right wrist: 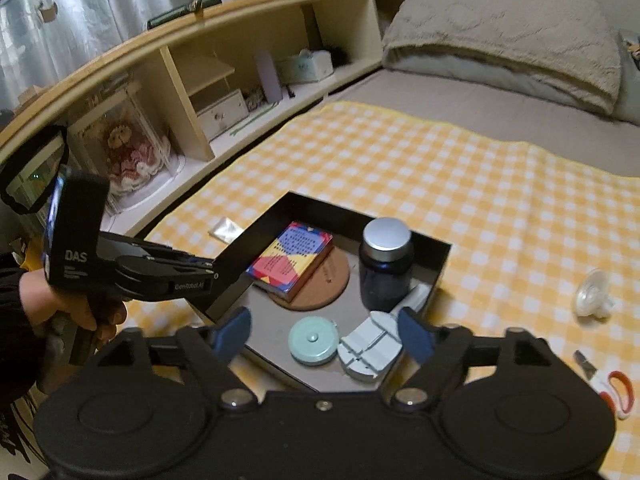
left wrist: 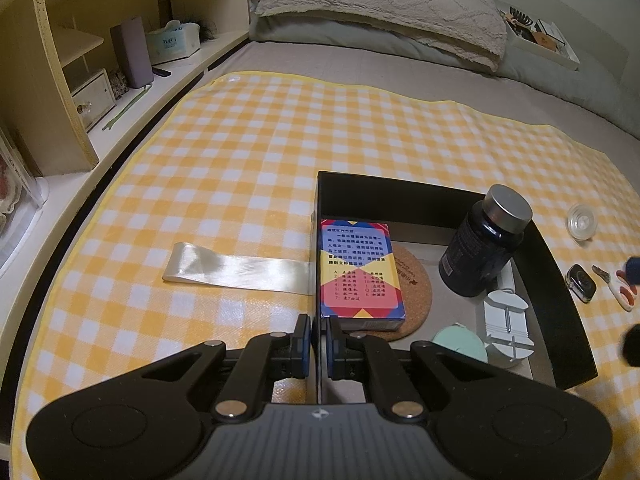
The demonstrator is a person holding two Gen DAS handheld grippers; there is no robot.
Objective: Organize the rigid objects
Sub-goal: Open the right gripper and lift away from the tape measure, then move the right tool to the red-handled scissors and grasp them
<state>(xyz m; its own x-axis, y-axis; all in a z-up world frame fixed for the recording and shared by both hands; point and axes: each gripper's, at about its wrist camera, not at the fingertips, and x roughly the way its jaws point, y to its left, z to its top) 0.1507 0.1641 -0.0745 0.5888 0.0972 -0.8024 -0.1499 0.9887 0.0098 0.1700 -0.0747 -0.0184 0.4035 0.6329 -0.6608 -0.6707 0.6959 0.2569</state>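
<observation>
Left tongs [left wrist: 319, 334] clamp the black box [left wrist: 552, 280] wall; right tongs [right wrist: 326, 330] gape empty above it; scissors [right wrist: 618, 392] lie right, nearer them.

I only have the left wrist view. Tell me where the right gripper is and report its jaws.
Observer: The right gripper hangs at the near corner of the black box, jaws wide, nothing between them.
Operator: Describe what lies ahead of its fingers.
Observer: The mint tape measure, whole and flat, beside the grey round tool.
Operator: Confirm my left grip from the side.
Observer: The left gripper pinches the box's wall beside the card pack.
</observation>
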